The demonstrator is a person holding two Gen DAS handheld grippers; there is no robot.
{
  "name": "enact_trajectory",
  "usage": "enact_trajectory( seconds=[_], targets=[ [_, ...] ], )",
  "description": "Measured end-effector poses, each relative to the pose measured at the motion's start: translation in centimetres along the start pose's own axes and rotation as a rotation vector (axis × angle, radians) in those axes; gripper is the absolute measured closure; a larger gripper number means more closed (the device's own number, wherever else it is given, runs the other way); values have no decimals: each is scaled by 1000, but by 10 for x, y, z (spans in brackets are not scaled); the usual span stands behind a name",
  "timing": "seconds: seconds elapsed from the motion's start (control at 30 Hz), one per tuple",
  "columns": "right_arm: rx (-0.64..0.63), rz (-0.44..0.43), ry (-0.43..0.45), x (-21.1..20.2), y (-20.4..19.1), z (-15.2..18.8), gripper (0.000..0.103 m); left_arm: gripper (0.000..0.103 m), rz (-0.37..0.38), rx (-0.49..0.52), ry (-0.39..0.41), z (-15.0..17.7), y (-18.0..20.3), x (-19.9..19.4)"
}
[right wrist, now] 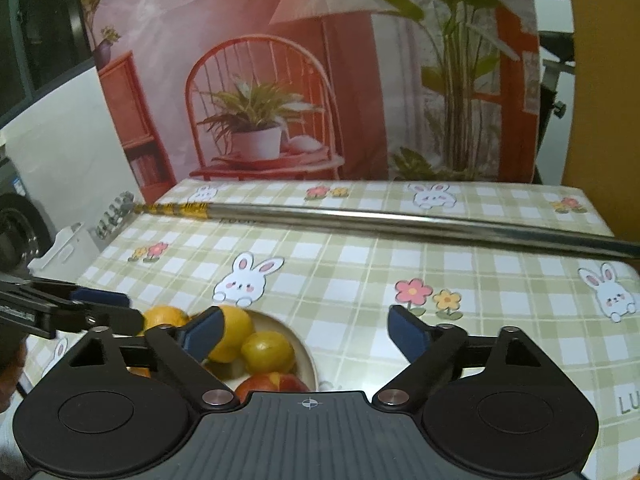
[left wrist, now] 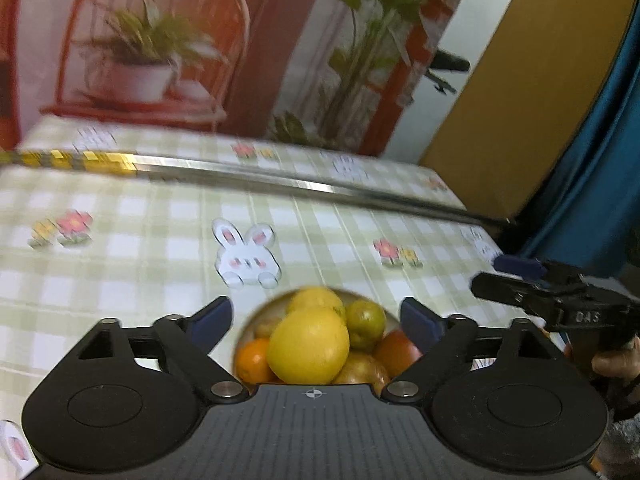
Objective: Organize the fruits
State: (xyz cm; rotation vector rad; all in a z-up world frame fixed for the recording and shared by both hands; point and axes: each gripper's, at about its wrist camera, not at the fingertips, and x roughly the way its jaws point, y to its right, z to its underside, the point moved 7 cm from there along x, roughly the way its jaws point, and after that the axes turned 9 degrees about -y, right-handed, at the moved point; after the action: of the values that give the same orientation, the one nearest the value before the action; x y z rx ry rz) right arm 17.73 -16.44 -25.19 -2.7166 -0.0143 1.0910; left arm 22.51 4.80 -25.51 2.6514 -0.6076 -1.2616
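Landmark: the bowl (left wrist: 256,316), a pale round dish on the checked tablecloth (left wrist: 152,264), near the front edge of the table.

Fruit: all heaped inside the bowl. A large yellow fruit (left wrist: 308,344) sits on top of the pile; a second yellow one (left wrist: 316,298) lies behind it, a greenish one (left wrist: 365,322) to its right, an orange (left wrist: 253,360) at the bowl's left side, and a reddish fruit (left wrist: 398,350) at the bowl's right side.

Same bowl from the right wrist view: its rim (right wrist: 308,356) shows with a yellow-green fruit (right wrist: 267,351) in the middle, a yellow one (right wrist: 236,332) behind the blue pad, an orange (right wrist: 166,317) at the far left, and a red-and-yellow apple (right wrist: 272,384) nearest the camera.

Left gripper (left wrist: 316,318): directly over the bowl, fingers spread wide on either side of the fruit pile, holding nothing.

Right gripper (right wrist: 306,332): to the right of the bowl, jaws released and wide apart, empty; its left pad overlaps the bowl's edge in view, its right pad is over bare cloth.

Metal bar (right wrist: 400,222): lies across the table well behind the bowl, with a yellow patterned section at its left end.

Backdrop (right wrist: 280,80): a printed scene of a red chair and potted plants stands behind the table, beyond the bar.
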Motion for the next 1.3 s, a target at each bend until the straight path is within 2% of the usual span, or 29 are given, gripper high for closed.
enact_trajectory(
  seconds=[0.1,0.23,0.5,0.73,0.97,1.2,1.3],
  targets=[
    [24,-1,30,-12,1,-7,0,0,-45,54,37,-9,15,-23],
    [72,-67,69,-38,-1,-16,0,0,-109,120,100,-19,38,-56],
    [33,-45,174,-105,-22,-32,0,0,-205,155,253,-27,76,-124],
    [-3,-16,242,-155,-45,-43,0,0,-251,172,369,-29,101,-170],
    [9,42,282,-183,-48,-46,0,0,-318,170,410,-31,111,-188],
    [10,68,308,-194,-49,-47,0,0,-293,147,421,-31,112,-197],
    [13,76,323,-198,-48,-48,0,0,-305,153,429,-31,113,-197]
  ],
)
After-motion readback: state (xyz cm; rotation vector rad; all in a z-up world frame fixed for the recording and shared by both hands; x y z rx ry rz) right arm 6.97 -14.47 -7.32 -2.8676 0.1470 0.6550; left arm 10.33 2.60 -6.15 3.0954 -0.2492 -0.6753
